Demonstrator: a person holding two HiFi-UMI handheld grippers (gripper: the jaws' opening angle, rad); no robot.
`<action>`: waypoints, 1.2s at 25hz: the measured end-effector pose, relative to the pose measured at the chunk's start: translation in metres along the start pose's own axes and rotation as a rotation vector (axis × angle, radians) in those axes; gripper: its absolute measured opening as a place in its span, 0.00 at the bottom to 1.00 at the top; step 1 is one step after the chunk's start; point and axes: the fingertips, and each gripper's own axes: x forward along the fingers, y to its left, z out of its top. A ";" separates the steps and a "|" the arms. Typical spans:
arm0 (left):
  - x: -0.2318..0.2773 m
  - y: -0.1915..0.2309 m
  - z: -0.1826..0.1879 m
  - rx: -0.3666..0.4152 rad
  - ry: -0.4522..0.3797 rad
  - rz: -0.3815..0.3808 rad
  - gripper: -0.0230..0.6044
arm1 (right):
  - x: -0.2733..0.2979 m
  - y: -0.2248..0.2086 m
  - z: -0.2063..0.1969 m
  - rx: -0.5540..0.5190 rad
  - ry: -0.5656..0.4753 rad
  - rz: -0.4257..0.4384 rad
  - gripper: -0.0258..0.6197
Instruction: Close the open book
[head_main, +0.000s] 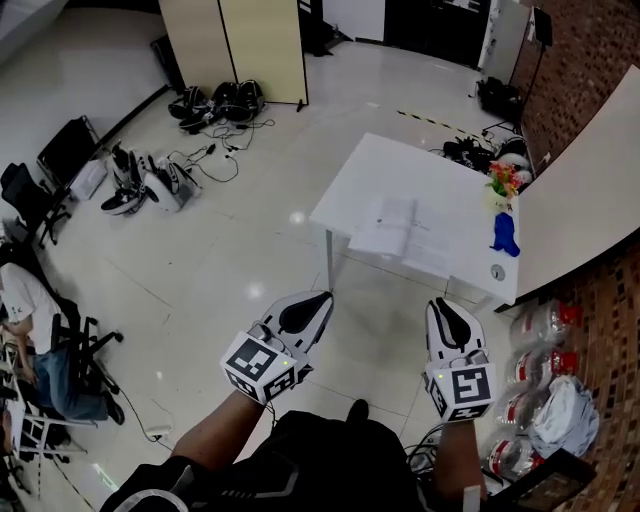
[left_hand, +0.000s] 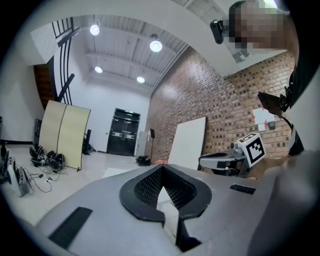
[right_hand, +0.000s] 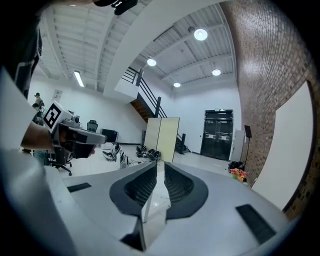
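Observation:
The open book (head_main: 405, 231) lies flat with its pale pages up on a white table (head_main: 372, 168), well ahead of both grippers in the head view. My left gripper (head_main: 324, 296) is held out over the floor, short of the table's near left corner, with its jaws together and nothing in them. My right gripper (head_main: 438, 304) hangs level beside it, short of the table's near edge, also shut and empty. In the left gripper view the left gripper (left_hand: 161, 168) has its pads meeting at the tip. In the right gripper view the right gripper (right_hand: 159, 163) points across the hall.
On the table's right end stand a blue object (head_main: 504, 235), a bunch of flowers (head_main: 503, 180) and a small round thing (head_main: 497, 272). A big white board (head_main: 580, 200) leans on the brick wall. Gear and cables (head_main: 150, 185) litter the floor at left; bags (head_main: 545, 400) lie at right.

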 end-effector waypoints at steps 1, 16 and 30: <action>0.010 0.004 0.001 -0.001 -0.002 0.010 0.03 | 0.010 -0.009 -0.003 -0.012 0.005 0.012 0.05; 0.146 0.115 -0.023 -0.038 0.036 -0.029 0.03 | 0.165 -0.073 -0.032 -0.032 0.098 0.024 0.14; 0.223 0.187 -0.094 -0.099 0.190 -0.078 0.03 | 0.263 -0.067 -0.123 -0.225 0.389 0.097 0.17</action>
